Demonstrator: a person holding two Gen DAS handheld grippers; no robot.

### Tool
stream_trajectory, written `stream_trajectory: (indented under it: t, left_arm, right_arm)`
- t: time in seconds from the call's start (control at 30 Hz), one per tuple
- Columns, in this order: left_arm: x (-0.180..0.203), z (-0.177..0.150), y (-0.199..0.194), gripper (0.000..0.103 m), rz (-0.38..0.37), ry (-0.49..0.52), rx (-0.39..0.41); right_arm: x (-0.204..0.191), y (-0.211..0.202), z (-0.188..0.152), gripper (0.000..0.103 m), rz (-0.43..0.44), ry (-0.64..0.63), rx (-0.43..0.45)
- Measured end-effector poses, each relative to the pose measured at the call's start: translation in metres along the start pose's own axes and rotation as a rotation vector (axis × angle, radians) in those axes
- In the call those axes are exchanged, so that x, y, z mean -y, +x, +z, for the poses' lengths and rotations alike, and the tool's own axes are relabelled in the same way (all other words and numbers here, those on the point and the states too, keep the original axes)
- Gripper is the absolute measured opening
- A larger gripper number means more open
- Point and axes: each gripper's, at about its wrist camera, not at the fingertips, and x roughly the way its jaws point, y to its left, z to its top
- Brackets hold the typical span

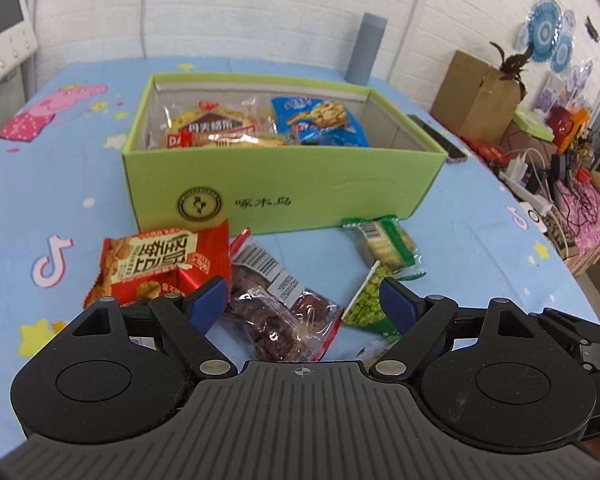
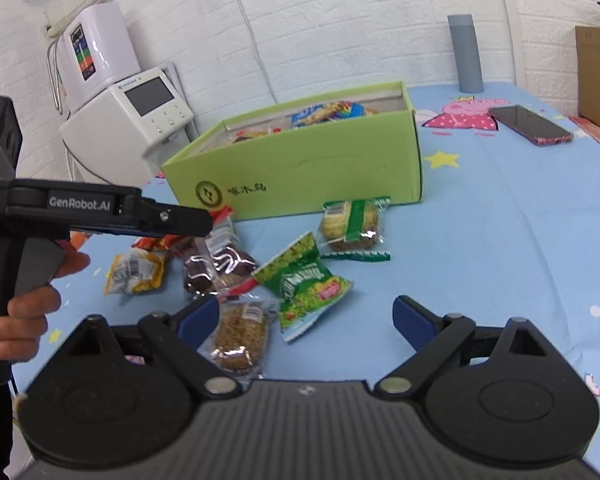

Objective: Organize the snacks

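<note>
I have both grippers over the loose snacks in front of the green box (image 1: 284,184), and neither holds anything. The left gripper (image 1: 302,300) stands wide, jaws apart, with the clear pack of dark brown cake (image 1: 276,316) lying between and just beyond its fingertips. That pack runs diagonally, from upper left near the red biscuit pack (image 1: 156,264) down to the right, so its long axis sits askew to my jaw line (a small wrist roll would square it, I judge). The green pea pack (image 1: 366,300) lies just beside the right-hand fingertip there.

The right gripper (image 2: 306,316) is wide open too. The same green pea pack (image 2: 306,284) lies just ahead of it, a little left of centre, tilted. A golden grain bar (image 2: 240,340) lies against its left fingertip, long axis running away from me.

So the left is nearer the dark cake, the right nearer the pea pack and grain bar. The box stands beyond all of them, already part filled, and the green-wrapped cake (image 2: 352,224) lies just beside its front wall.
</note>
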Motion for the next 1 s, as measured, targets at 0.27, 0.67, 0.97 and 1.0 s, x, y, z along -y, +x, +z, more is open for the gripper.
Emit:
stream_trajectory:
  t: [0.27,0.67,0.97,1.0]
  left_arm:
    - [0.002,0.029,0.035,0.073,-0.064,-0.029,-0.051]
    - [0.035,0.072,0.128,0.037,-0.178,-0.024,-0.264]
    - [0.083,0.055,0.125,0.025,-0.226,0.047,-0.314]
    - [0.09,0.051,0.124,0.025,-0.241,0.049,-0.324]
  right_arm:
    - [0.016,0.037,0.028,0.094,-0.011,-0.046,-0.016]
    - [0.028,0.101,0.065,0.094,-0.075,-0.142,-0.087]
    - [0.045,0.072,0.053,0.093,-0.024,-0.116,-0.077]
    - [0.049,0.065,0.051,0.093,-0.034,-0.103,-0.077]
